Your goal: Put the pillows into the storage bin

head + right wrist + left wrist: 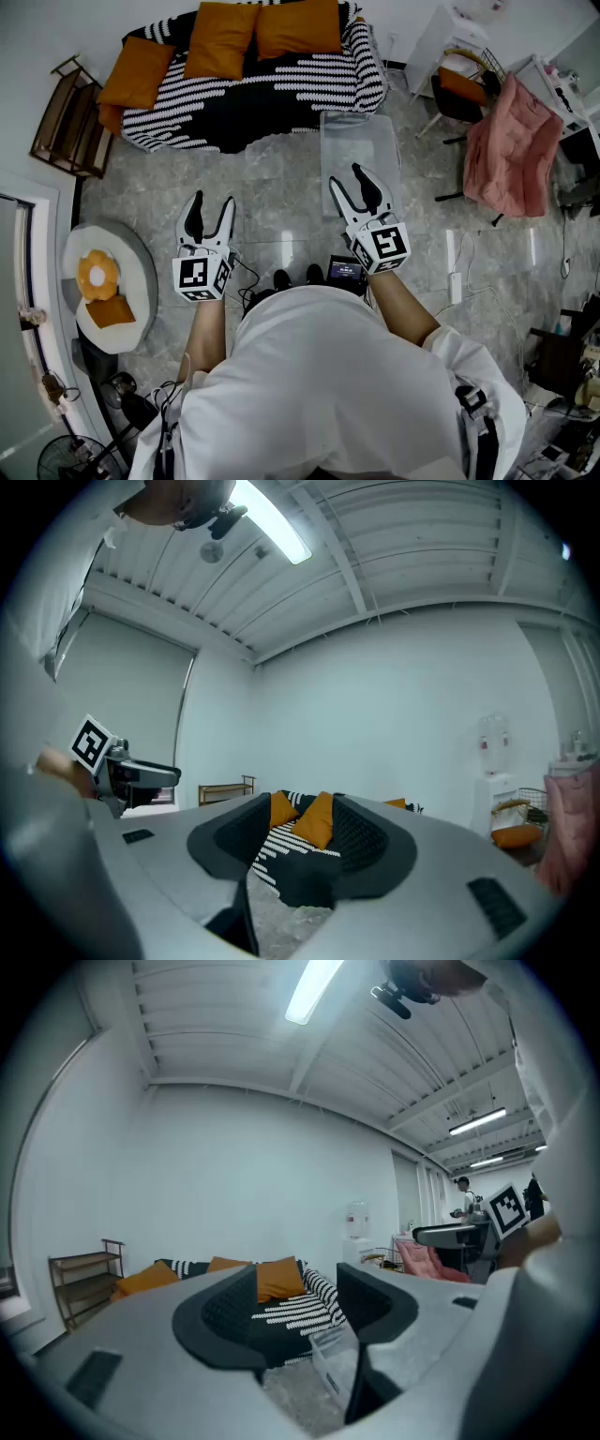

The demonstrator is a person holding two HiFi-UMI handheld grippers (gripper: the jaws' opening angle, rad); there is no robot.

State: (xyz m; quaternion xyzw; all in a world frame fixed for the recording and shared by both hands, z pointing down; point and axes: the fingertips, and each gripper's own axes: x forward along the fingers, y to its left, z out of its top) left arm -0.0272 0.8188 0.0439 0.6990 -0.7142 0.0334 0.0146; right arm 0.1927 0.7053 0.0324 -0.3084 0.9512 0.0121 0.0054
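Observation:
Three orange pillows [221, 37], [298, 28], [137, 71] lie on a black-and-white striped sofa [281, 89] at the far side of the room. A clear storage bin [359, 150] stands on the floor just in front of the sofa's right end. My left gripper [211, 208] is held level and open, well short of the sofa. My right gripper [349, 183] is open too, its tips near the bin's near edge. In the left gripper view the open left gripper [300, 1312] frames a pillow [279, 1279] and the bin [336, 1354]. The right gripper [295, 841] frames two pillows [317, 819]; nothing is between its fingers.
A brown shelf [70, 117] stands left of the sofa. A round white cushion bed [131, 281] with an orange flower pillow [98, 275] lies at the left. At the right are a chair [461, 89], a pink cloth [511, 150] and cables [469, 281] on the floor.

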